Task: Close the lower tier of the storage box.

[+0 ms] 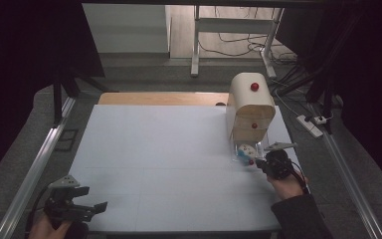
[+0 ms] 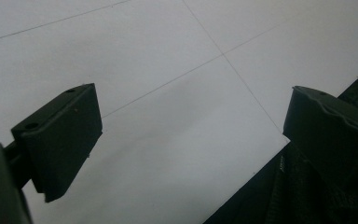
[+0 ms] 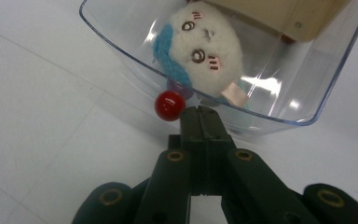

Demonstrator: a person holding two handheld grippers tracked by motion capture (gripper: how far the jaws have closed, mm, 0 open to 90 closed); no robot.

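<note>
Right gripper is clamped shut on nothing beside the red knob (at nine o'clock); pushing could skew the clear drawer. Left gripper gapes empty.

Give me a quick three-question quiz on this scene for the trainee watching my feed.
1. True or false: the plush toy lies inside the clear drawer.
2. Which gripper has its jaws shut: A) left gripper, B) right gripper, C) both?
3. What colour is the knob on the clear drawer's front?

Key:
1. True. The white and blue toy lies in the pulled-out drawer at the foot of the wooden cabinet.
2. B. Its jaws meet just beside the knob with nothing between them; the left gripper's jaws stand wide apart over the white table.
3. Red.
</note>
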